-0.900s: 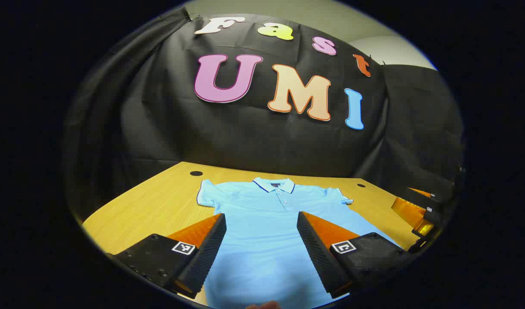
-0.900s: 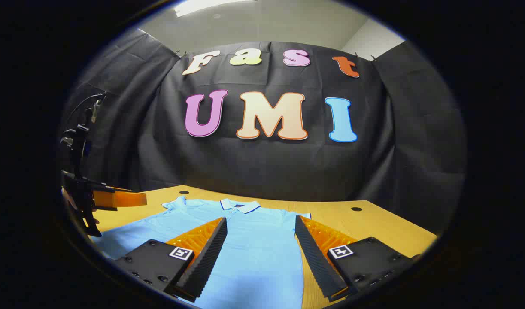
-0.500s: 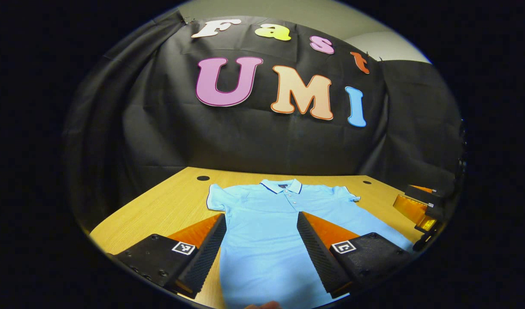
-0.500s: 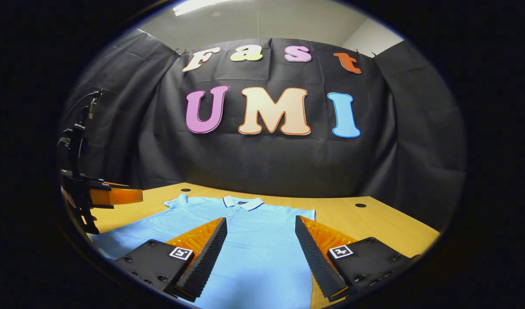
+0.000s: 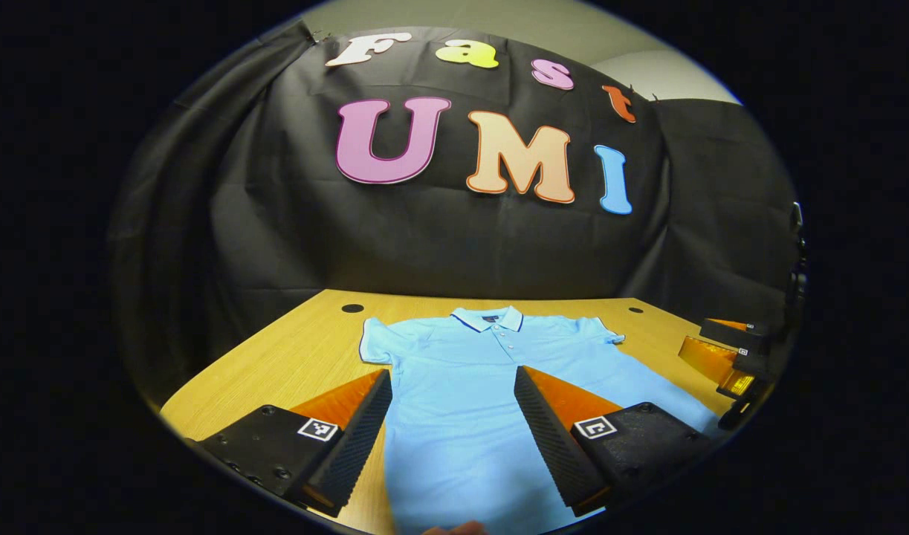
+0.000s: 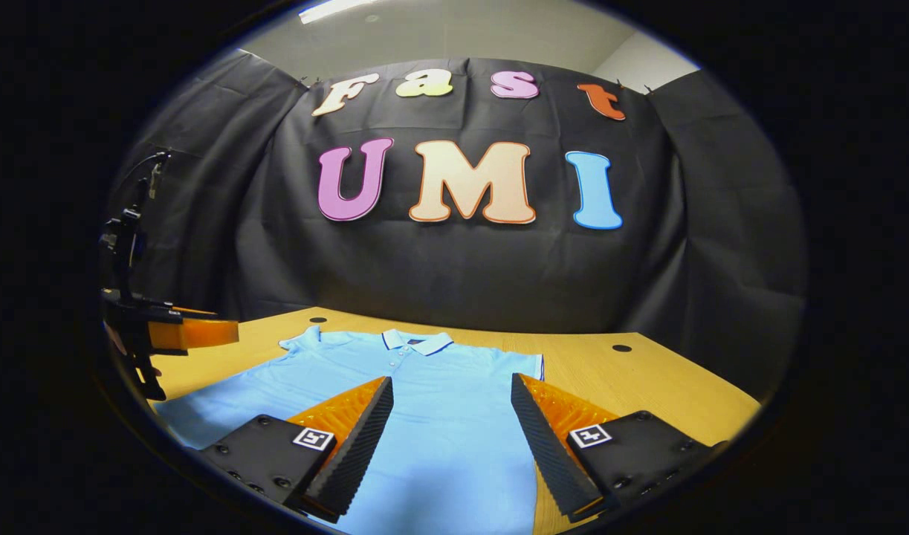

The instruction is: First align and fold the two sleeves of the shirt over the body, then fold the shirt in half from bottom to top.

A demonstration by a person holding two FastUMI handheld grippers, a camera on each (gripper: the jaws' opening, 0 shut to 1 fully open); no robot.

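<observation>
Light blue short-sleeved polo shirt (image 5: 491,386) with a dark-trimmed collar lies flat and face up on the light wooden table (image 5: 276,364), collar toward the black cloth wall, both sleeves spread out to the sides, nothing folded yet. In the left gripper view the left gripper (image 5: 454,438) hangs above the shirt's lower body with its fingers wide apart and nothing between them; the shirt's left sleeve (image 5: 376,345) sits ahead and a bit to its left. The right gripper's (image 6: 450,446) jaws are spread just as wide and empty too, over the lower body on the shirt's other side, with the collar (image 6: 415,342) straight ahead of it. Each gripper shows up at the edge of the other's view, off to the side above the table.
</observation>
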